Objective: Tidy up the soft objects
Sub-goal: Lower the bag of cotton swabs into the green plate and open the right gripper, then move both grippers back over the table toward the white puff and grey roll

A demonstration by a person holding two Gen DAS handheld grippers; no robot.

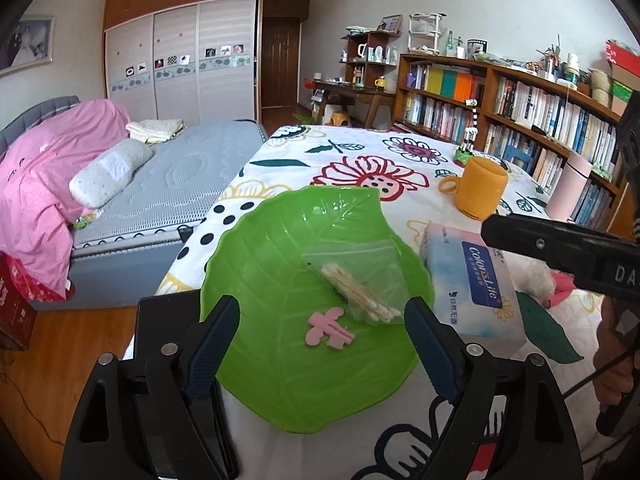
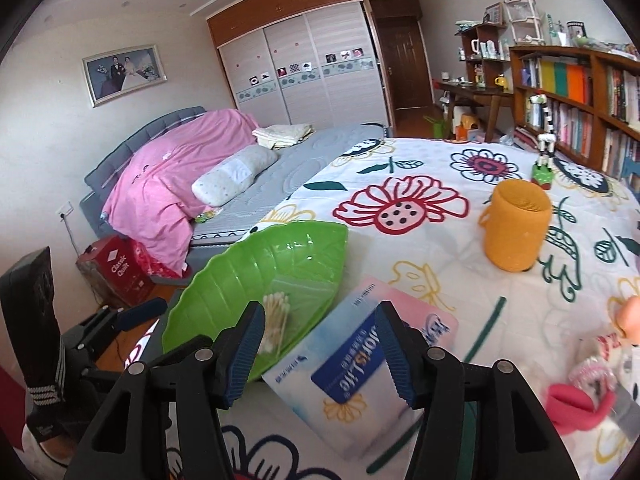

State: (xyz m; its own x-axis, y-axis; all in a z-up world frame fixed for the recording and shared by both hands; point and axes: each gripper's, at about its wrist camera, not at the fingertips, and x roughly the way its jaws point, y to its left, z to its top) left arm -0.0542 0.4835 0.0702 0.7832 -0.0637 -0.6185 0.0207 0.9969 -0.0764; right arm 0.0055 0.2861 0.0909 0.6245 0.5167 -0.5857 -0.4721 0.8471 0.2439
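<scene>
On the counter, the leaf dish [image 1: 280,240] sits at the left edge, holding a swab bag [image 1: 360,284]; the tissue pack [image 1: 472,284] lies just right, cup [image 1: 480,188] behind.

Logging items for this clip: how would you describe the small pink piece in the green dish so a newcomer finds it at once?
On the flower-print tablecloth sits a green leaf-shaped dish, left of the blue-and-pink tissue pack. Inside it, near the front, lies the pink butterfly-shaped piece, beside a clear bag of cotton swabs. It is the only flat, opaque pink thing in the dish.
</scene>
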